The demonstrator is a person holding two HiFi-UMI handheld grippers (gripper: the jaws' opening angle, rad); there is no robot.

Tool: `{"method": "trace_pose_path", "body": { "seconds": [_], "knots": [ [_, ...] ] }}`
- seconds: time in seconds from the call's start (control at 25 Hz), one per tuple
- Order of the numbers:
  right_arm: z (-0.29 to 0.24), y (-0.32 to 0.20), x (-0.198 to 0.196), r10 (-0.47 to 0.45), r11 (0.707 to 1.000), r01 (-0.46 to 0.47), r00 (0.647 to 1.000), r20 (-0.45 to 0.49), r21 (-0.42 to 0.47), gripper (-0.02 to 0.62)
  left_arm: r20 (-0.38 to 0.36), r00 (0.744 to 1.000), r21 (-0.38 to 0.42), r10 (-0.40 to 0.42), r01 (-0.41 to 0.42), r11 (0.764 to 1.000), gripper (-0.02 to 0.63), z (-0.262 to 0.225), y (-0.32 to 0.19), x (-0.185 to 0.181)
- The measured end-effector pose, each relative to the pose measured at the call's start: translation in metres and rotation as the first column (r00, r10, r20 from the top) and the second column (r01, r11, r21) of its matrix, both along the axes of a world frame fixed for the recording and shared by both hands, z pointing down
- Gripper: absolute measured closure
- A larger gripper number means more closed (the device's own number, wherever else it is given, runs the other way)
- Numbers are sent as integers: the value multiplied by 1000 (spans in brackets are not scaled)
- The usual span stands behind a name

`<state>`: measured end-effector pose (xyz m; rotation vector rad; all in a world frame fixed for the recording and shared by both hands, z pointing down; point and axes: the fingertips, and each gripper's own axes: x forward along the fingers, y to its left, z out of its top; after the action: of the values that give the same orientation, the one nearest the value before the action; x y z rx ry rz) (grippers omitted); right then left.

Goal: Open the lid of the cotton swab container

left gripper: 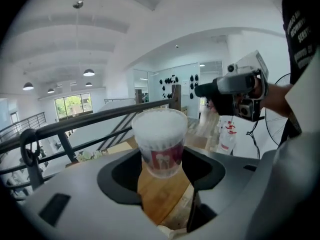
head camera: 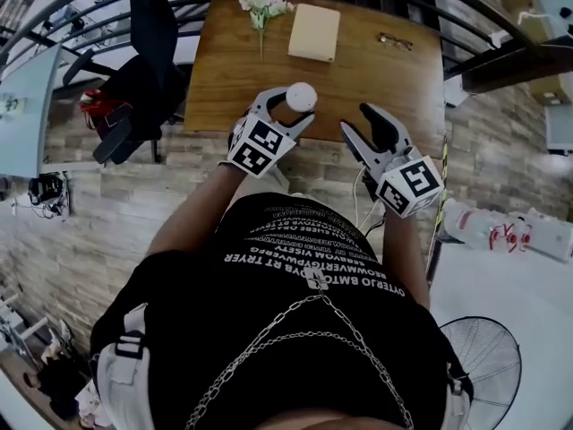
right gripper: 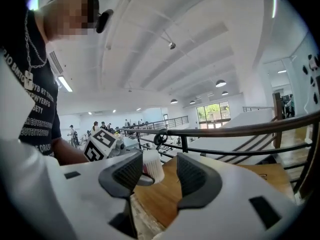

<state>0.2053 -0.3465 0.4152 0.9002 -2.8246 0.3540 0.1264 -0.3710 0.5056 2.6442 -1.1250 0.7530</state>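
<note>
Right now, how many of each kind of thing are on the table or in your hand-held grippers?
cotton swab container: 1
bunch of flowers: 1
beige pad: 1
pair of glasses: 1
Total: 4

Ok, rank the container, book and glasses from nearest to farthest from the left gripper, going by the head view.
1. The container: held in the left gripper.
2. The book: on the table, just ahead.
3. The glasses: towards the table's far right corner.
</note>
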Motion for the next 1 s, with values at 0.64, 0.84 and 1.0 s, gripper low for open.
{"method": "trace_pose_path", "body": {
  "seconds": [0.64,0.84,1.0],
  "knots": [
    [-46,52,-52,-131,984,138,989,-68,110,353,96,995,-3,20,-20,1000,339,-90,62,27],
    [-45,55,-62,-101,976,129,982,-159,176,350,106,993,-42,46,-41,998,341,-82,74,29],
    [-45,52,-59,-59,977,91,984,-168,192,351,122,991,-25,55,-52,998,347,-81,70,32]
  ]
}}
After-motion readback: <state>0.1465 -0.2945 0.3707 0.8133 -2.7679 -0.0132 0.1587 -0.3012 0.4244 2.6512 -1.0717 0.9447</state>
